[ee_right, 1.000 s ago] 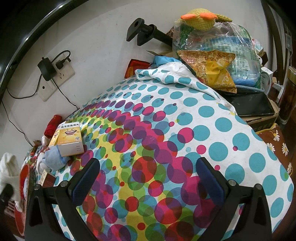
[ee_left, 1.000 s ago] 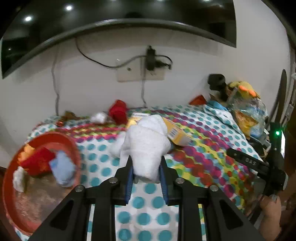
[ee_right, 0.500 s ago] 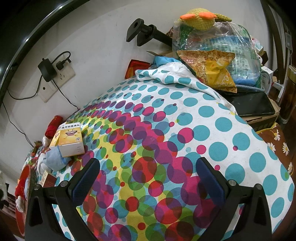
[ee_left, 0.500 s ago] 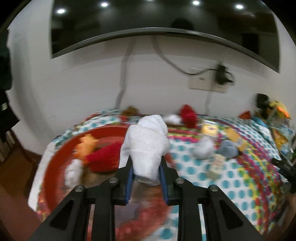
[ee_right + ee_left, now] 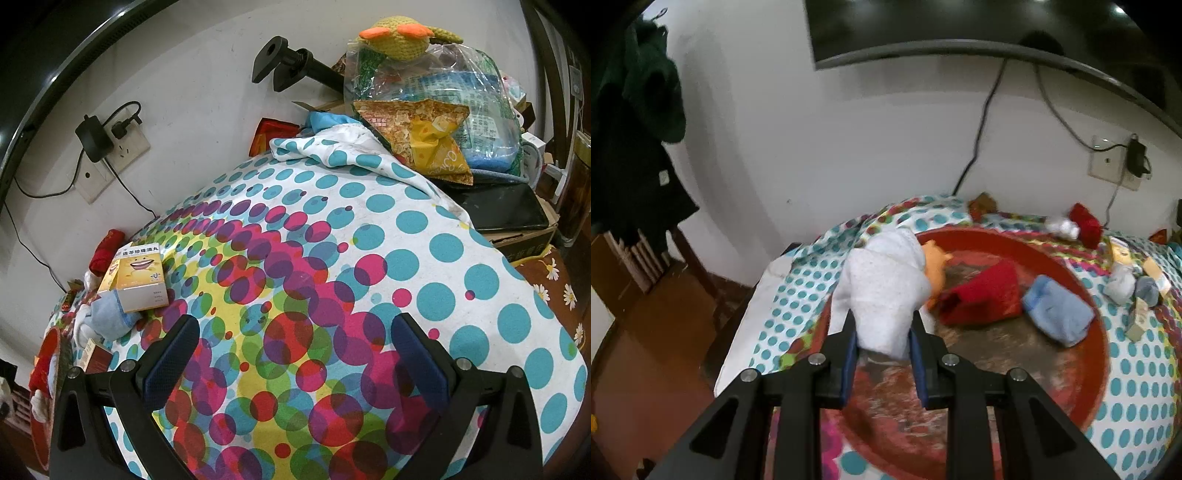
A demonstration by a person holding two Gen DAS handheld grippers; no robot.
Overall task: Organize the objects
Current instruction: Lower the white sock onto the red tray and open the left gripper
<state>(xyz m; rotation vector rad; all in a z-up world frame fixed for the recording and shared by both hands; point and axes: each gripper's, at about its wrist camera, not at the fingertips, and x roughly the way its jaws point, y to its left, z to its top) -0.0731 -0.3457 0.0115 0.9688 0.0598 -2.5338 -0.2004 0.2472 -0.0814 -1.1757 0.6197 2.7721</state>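
Left wrist | left gripper (image 5: 882,341) clamps white cloth (image 5: 882,291), hiding orange toy (image 5: 936,266) | right gripper (image 5: 295,354) wide, empty

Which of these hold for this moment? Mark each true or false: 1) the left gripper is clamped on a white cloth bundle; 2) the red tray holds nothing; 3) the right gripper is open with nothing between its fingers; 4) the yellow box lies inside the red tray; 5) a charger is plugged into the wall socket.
1) True: the left gripper is shut on the white cloth bundle.
2) False: the red tray already holds a red cloth, a blue cloth and an orange item.
3) True: the right gripper is open over the dotted tablecloth.
4) False: the yellow box lies on the tablecloth, outside the tray.
5) True: a charger sits in the wall socket.
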